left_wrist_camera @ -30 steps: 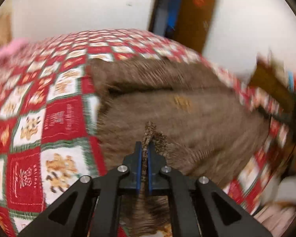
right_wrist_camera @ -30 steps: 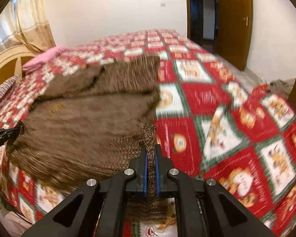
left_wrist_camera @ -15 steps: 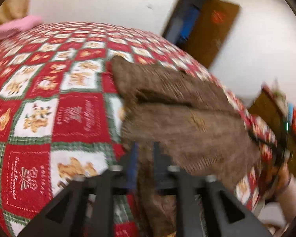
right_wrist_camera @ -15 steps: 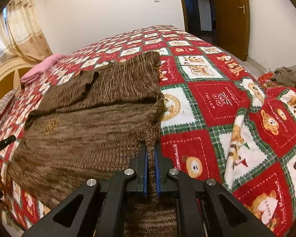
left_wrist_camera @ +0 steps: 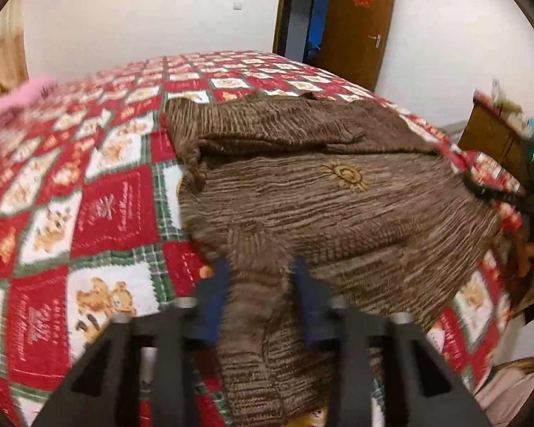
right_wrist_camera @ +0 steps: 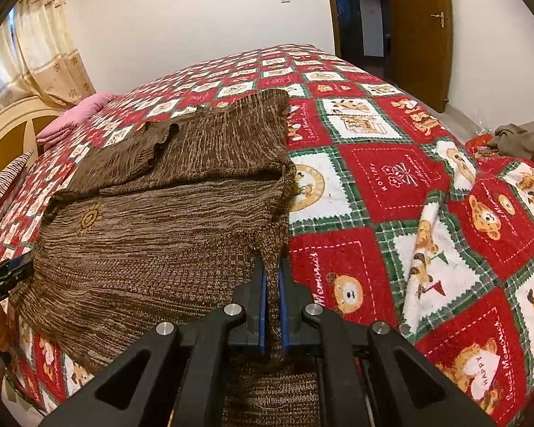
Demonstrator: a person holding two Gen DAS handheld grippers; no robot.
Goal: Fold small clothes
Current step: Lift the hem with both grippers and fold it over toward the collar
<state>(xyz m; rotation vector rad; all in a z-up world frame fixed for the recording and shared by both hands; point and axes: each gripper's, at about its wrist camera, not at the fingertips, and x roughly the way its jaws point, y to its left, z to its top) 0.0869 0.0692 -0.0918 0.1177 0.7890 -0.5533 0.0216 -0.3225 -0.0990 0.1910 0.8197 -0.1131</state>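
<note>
A brown knitted sweater with a small sun emblem lies folded across the red patchwork bedspread. My left gripper hovers over the sweater's near left edge. Its jaws stand well apart and are closing, with the cloth lying between them and not pinched. In the right wrist view my right gripper is shut on the near right edge of the sweater, which rises in a peak into the pads. The left gripper shows at that view's left edge.
A pink cloth and a cream headboard are at the bed's far left. A brown door stands behind the bed. A crumpled garment lies on the floor at right. The bedspread is rumpled at the right.
My left gripper was shut on the sweater's edge and has let it go; its jaws now stand apart over the fallen cloth. The right gripper keeps its grip and has settled lower.
</note>
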